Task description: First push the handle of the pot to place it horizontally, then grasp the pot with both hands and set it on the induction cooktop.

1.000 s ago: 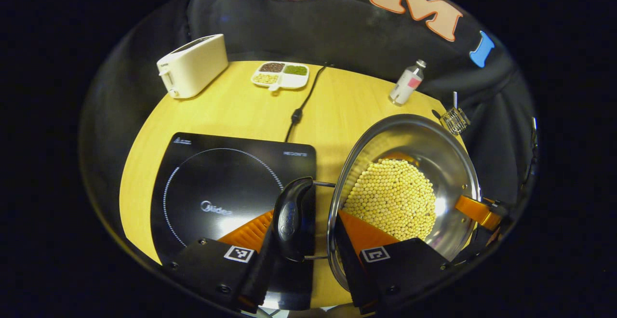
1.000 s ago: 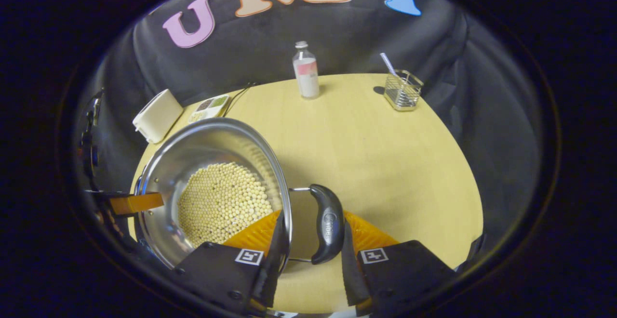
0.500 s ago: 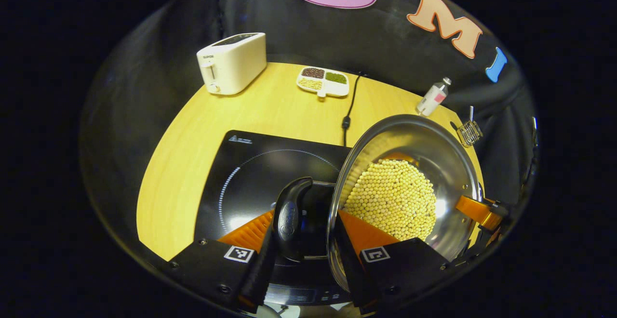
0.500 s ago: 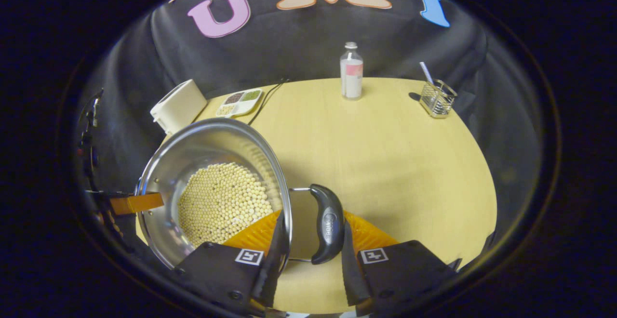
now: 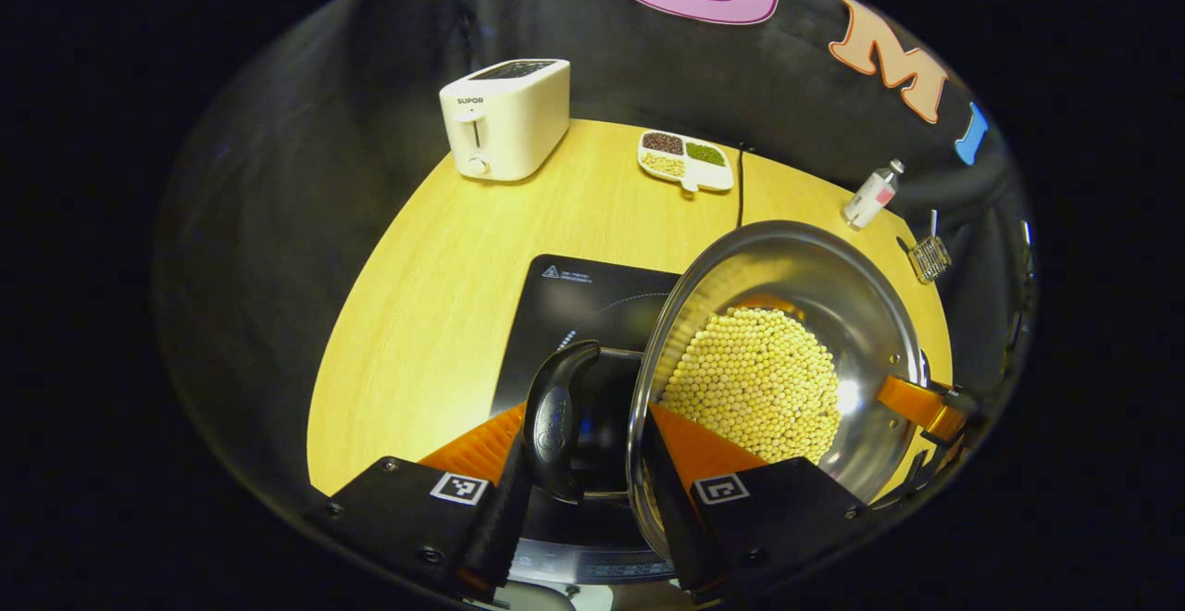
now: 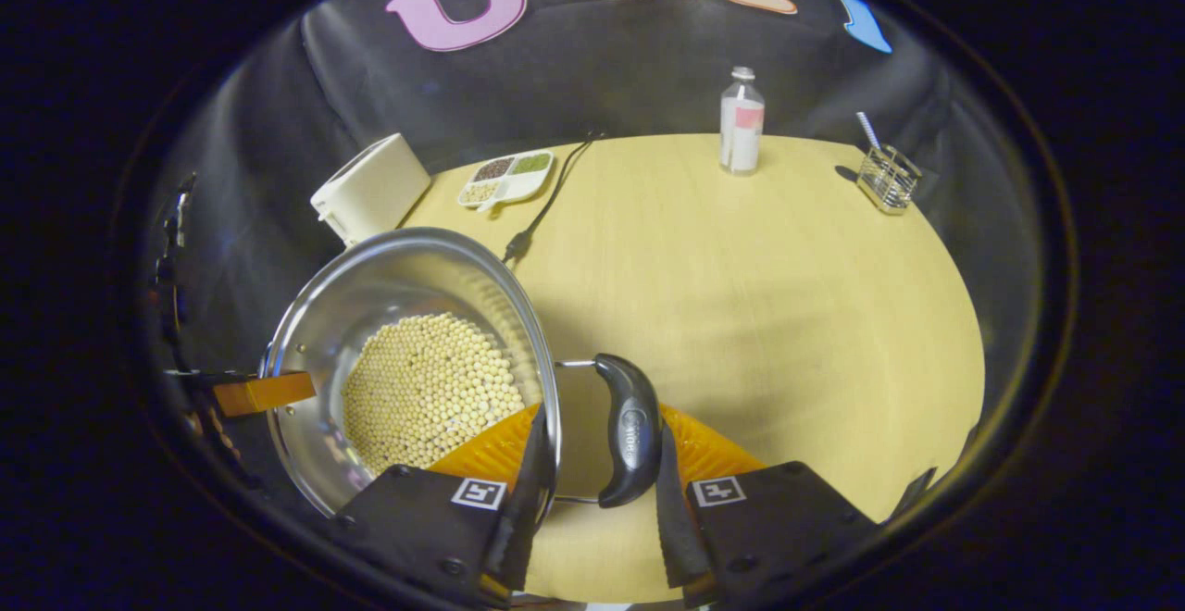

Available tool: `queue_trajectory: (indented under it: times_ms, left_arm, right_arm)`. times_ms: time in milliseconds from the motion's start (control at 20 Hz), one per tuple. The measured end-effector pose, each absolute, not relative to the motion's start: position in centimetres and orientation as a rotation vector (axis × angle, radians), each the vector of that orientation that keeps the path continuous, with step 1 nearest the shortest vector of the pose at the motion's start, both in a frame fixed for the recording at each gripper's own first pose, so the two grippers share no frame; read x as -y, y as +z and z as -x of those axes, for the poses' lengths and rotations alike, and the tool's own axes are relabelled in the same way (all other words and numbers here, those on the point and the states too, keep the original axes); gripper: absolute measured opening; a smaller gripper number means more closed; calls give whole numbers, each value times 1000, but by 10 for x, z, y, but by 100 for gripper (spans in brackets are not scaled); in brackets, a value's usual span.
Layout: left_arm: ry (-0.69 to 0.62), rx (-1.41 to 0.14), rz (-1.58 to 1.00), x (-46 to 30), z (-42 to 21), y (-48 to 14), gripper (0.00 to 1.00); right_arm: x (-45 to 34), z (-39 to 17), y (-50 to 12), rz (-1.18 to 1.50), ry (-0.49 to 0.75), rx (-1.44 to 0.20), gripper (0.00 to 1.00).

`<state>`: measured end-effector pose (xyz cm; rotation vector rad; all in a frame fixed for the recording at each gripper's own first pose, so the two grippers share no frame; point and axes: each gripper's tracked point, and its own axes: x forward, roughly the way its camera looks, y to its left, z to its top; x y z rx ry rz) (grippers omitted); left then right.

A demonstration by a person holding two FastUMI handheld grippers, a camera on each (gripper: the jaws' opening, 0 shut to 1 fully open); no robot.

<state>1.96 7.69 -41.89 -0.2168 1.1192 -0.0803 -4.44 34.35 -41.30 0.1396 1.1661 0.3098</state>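
Observation:
A steel pot [image 5: 787, 278] holding yellow beans [image 5: 754, 380] hangs between both grippers. My left gripper [image 5: 583, 449] is shut on the pot's black left handle [image 5: 555, 417], one orange finger outside the handle and one inside the rim. My right gripper [image 6: 602, 452] is shut the same way on the black right handle [image 6: 629, 426]. The black induction cooktop [image 5: 592, 296] lies on the table, its right part hidden under the pot. An orange finger of the right gripper shows at the pot's far rim [image 5: 912, 403].
On the yellow round table [image 6: 759, 296] stand a white toaster [image 5: 506, 118], a divided dish of beans [image 5: 687, 159], a small bottle [image 6: 742, 134] and a wire holder [image 6: 887, 178]. The cooktop's cable [image 6: 542, 208] runs toward the back wall.
Both grippers have carried the pot leftward, so the cooktop now sits largely beneath it. The grips on both handles are unchanged.

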Motion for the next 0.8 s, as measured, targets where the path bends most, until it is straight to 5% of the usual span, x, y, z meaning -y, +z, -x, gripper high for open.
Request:
queue_trajectory:
  times_ms: [450, 500, 550, 800]
  left_arm:
    - [-74, -1142, 213, -115, -38, -436, 66]
    - [-77, -1139, 209, -118, -39, -438, 67]
    - [-81, -1141, 208, -121, -41, -439, 66]
    - [-95, -1160, 235, -129, -46, -447, 67]
  right_arm:
    - [-387, 45, -417, -151, 298, -1202, 53]
    - [-390, 45, -416, -152, 292, -1204, 63]
    - [-393, 46, -416, -154, 287, -1205, 53]
    - [-404, 48, -412, -165, 278, -1205, 53]
